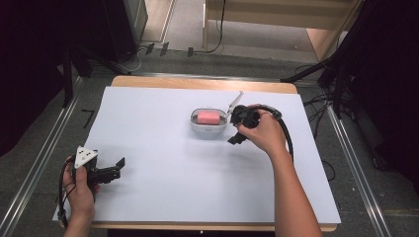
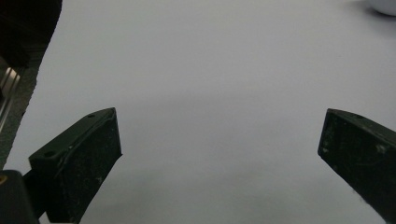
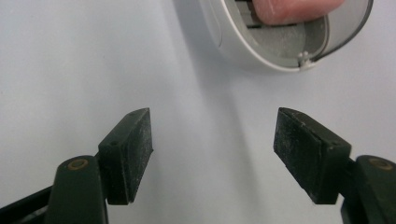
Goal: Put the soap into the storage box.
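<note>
A white soap box (image 1: 209,129) stands at the middle of the table with a pink soap (image 1: 208,117) lying in it. Its clear lid (image 1: 235,101) is tipped up at the right side. My right gripper (image 1: 234,127) sits just right of the box, and its jaws point toward it. In the right gripper view those jaws (image 3: 212,149) are open over bare paper, while the box (image 3: 243,51), the soap (image 3: 289,9) and the lid (image 3: 351,28) lie just ahead. My left gripper (image 1: 118,168) rests open at the near left, with nothing between its jaws (image 2: 219,154).
A white paper sheet (image 1: 163,187) covers the wooden table (image 1: 197,82). Metal rails (image 1: 39,163) run along the floor on both sides. Dark stands and cables (image 1: 321,74) crowd the far right. A wooden bench (image 1: 276,19) stands beyond the table.
</note>
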`<state>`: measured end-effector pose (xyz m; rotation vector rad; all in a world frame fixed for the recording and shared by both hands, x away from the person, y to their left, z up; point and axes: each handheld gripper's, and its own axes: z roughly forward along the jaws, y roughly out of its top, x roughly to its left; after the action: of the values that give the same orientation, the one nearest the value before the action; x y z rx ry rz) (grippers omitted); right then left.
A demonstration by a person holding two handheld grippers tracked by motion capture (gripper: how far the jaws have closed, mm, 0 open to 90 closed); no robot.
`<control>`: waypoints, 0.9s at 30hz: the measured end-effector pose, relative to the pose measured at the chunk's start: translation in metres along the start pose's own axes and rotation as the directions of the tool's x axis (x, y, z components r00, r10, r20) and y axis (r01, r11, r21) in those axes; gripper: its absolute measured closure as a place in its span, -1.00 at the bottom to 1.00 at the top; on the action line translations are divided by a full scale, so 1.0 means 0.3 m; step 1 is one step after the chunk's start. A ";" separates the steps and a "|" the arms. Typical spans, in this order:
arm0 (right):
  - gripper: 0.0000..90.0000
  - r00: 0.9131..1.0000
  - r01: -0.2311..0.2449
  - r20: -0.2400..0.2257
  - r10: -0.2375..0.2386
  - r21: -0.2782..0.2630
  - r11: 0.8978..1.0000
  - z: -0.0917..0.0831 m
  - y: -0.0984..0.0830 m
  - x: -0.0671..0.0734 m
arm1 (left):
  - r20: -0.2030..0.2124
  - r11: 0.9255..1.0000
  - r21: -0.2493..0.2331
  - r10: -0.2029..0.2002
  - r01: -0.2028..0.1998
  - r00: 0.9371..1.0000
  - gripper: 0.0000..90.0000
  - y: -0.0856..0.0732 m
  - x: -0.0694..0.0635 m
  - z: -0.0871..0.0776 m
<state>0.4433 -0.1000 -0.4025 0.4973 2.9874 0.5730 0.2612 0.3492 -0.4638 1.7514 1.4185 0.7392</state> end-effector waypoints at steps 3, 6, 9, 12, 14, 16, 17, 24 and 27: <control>-0.35 1.000 -0.007 0.001 0.007 -0.002 1.000 -0.004 -0.020 0.007 | -0.001 1.000 0.001 -0.001 0.001 1.000 -1.00 0.000 0.000 0.000; -0.37 1.000 -0.014 0.006 0.014 -0.009 1.000 -0.008 -0.036 0.018 | -0.001 1.000 0.001 0.000 0.000 1.000 -1.00 0.000 0.000 0.000; -0.38 1.000 -0.020 0.010 0.020 -0.017 1.000 -0.009 -0.052 0.027 | -0.002 1.000 0.001 0.000 0.000 1.000 -1.00 0.000 0.000 0.000; -0.40 0.999 -0.029 0.013 0.029 -0.022 0.999 -0.009 -0.069 0.034 | -0.004 1.000 0.002 0.001 -0.001 1.000 -1.00 0.000 0.000 0.000; -0.42 0.999 -0.040 0.024 0.041 -0.025 0.999 -0.010 -0.082 0.038 | -0.005 1.000 0.002 -0.001 0.001 1.000 -1.00 0.000 0.000 0.000; -0.47 0.998 -0.050 0.031 0.051 -0.032 0.998 -0.010 -0.097 0.043 | -0.005 1.000 0.002 -0.001 0.001 1.000 -1.00 0.000 0.000 0.000; -0.47 0.998 -0.056 0.036 0.057 -0.036 0.998 -0.010 -0.104 0.046 | -0.005 1.000 0.002 -0.001 0.001 1.000 -1.00 0.000 0.000 0.000; -0.57 0.997 -0.072 0.033 0.075 -0.087 0.994 -0.004 -0.154 0.059 | -0.004 1.000 0.001 0.000 0.000 1.000 -1.00 0.000 0.000 0.000; -0.62 0.995 -0.075 0.052 0.081 -0.117 0.990 -0.003 -0.176 0.058 | -0.003 1.000 0.001 0.000 0.000 1.000 -1.00 0.000 0.000 0.000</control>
<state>0.4107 -0.1410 -0.4211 0.6126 2.8721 0.7198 0.2612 0.3492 -0.4638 1.7516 1.4216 0.7415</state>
